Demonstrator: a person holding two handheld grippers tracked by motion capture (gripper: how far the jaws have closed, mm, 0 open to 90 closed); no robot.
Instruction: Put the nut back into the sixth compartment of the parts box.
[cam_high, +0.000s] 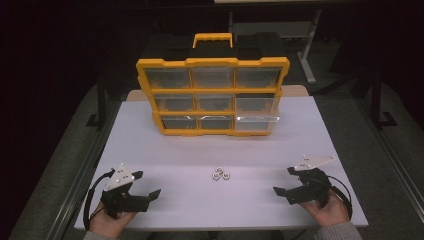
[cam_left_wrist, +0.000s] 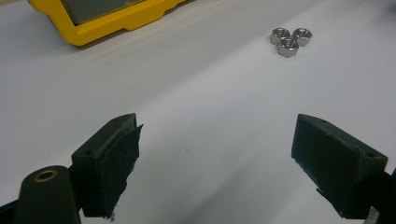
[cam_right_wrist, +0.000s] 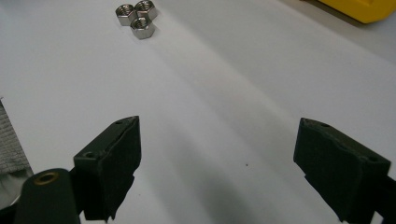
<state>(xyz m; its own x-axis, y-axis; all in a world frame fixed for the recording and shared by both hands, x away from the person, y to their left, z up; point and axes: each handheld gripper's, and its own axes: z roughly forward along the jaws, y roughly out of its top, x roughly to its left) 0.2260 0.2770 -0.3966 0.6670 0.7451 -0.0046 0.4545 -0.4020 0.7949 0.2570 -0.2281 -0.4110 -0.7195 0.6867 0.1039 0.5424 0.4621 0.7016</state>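
Observation:
Three steel hex nuts (cam_high: 220, 174) lie touching in a small cluster on the white table (cam_high: 175, 150), near its middle front. The left gripper view has the nuts (cam_left_wrist: 290, 41) at upper right; the right gripper view has the nuts (cam_right_wrist: 137, 18) at upper left. My left gripper (cam_high: 148, 184) rests at the front left, open, nothing between its jaws. At the front right, my right gripper (cam_high: 284, 181) also stands open and empty. Both point inward toward the nuts, well apart from them. In their own views the left gripper (cam_left_wrist: 215, 140) and right gripper (cam_right_wrist: 217, 142) frame bare table.
A yellow and black organizer case (cam_high: 212, 90) with clear drawers stands upright at the back middle of the table, its handle on top. Its yellow corner (cam_left_wrist: 112, 21) is in the left gripper view. Dark floor and table legs surround the table.

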